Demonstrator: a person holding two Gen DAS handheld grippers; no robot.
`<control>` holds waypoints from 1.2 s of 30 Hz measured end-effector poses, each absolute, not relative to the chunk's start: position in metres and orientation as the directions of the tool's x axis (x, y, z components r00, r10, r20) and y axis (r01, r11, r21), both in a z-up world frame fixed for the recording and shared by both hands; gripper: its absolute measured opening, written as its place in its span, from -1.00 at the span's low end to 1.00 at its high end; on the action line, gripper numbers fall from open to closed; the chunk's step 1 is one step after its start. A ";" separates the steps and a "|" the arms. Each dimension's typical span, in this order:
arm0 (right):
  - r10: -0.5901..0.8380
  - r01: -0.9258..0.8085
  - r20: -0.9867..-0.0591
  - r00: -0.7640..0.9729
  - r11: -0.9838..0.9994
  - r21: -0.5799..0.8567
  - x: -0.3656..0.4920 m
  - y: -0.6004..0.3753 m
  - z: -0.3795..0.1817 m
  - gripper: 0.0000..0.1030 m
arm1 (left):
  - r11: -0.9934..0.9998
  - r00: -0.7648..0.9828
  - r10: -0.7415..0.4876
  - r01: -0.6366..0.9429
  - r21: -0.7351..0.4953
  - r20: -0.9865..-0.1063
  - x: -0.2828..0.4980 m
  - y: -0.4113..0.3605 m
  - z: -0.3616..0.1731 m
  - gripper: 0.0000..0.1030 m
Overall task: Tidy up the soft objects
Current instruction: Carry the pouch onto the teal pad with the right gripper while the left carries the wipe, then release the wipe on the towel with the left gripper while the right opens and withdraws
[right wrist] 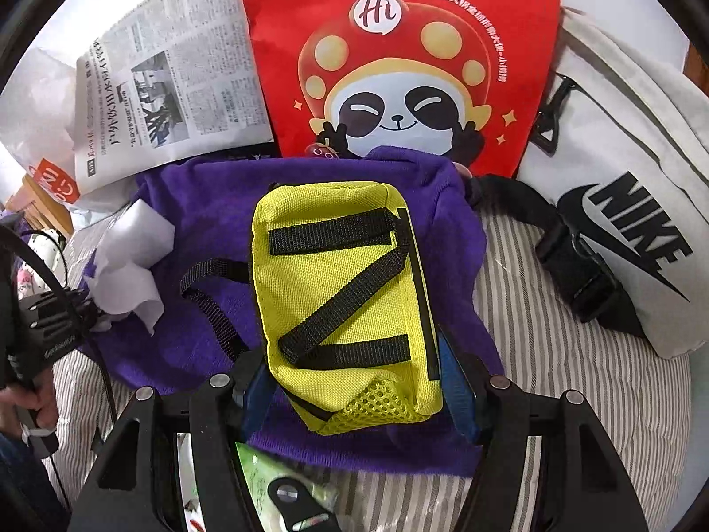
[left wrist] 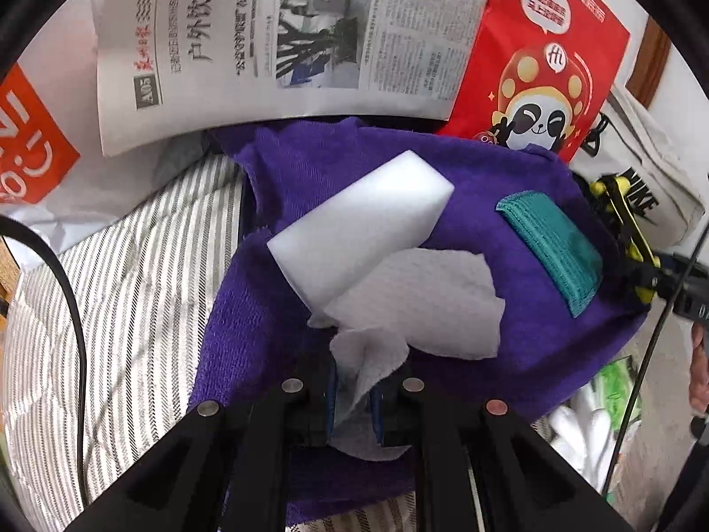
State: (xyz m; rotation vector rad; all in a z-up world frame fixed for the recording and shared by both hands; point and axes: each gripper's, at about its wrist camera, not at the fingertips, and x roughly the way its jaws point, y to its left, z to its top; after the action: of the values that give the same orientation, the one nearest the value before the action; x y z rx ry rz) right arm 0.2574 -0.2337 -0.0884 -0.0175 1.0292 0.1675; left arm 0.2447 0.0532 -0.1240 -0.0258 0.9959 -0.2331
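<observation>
A purple towel (left wrist: pixel 274 310) lies spread on a striped sheet. On it lie a white foam sponge (left wrist: pixel 354 230), a teal scrub pad (left wrist: pixel 549 248) and a white paper tissue (left wrist: pixel 421 310). My left gripper (left wrist: pixel 354 394) is shut on the near end of the tissue. In the right wrist view my right gripper (right wrist: pixel 354 390) is shut on a yellow pouch (right wrist: pixel 341 292) with black straps, held over the purple towel (right wrist: pixel 212 221). The tissue (right wrist: pixel 128 283) and the left gripper's body show at the left there. The pouch (left wrist: pixel 620 221) shows at the towel's right edge in the left wrist view.
A newspaper (left wrist: pixel 274 40), a red panda bag (right wrist: pixel 399 66) and a white Nike bag (right wrist: pixel 629 204) lie behind the towel. A white and orange plastic bag (left wrist: pixel 31 142) is at the left. The striped sheet (left wrist: pixel 133 301) surrounds the towel. A green packet (right wrist: pixel 266 474) lies below the right gripper.
</observation>
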 end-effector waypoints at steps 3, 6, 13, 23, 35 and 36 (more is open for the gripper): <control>0.115 -0.140 -0.860 0.496 0.989 0.051 0.268 -0.231 -0.093 0.26 | 0.975 0.520 -0.197 0.193 -0.110 -0.831 0.244 0.050 -0.121 -0.71; 0.100 -0.136 -0.866 0.489 0.990 0.038 0.278 -0.228 -0.096 0.26 | 0.975 0.522 -0.199 0.194 -0.112 -0.829 0.243 0.050 -0.120 -0.71; 0.068 -0.122 -0.888 0.454 0.992 0.013 0.294 -0.224 -0.106 0.26 | 0.966 0.509 -0.226 0.228 -0.124 -0.831 0.235 0.044 -0.117 -0.15; 0.073 -0.117 -0.906 0.417 0.993 0.026 0.305 -0.223 -0.112 0.30 | 0.968 0.527 -0.170 0.248 -0.041 -0.832 0.220 0.034 -0.101 0.33; 0.135 -0.177 -0.912 0.388 0.982 0.070 0.299 -0.221 -0.111 0.58 | 0.966 0.512 -0.207 0.240 -0.093 -0.833 0.197 0.043 -0.085 0.47; 0.131 -0.179 -0.913 0.388 0.982 0.065 0.297 -0.220 -0.110 0.58 | 0.966 0.511 -0.209 0.238 -0.096 -0.834 0.196 0.043 -0.085 0.47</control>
State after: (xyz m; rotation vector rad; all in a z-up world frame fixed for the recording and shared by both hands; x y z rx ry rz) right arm 0.2969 -0.2196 -0.1105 -0.0470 1.1562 0.1972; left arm 0.1955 0.0435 -0.0846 0.0323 0.9990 -0.2693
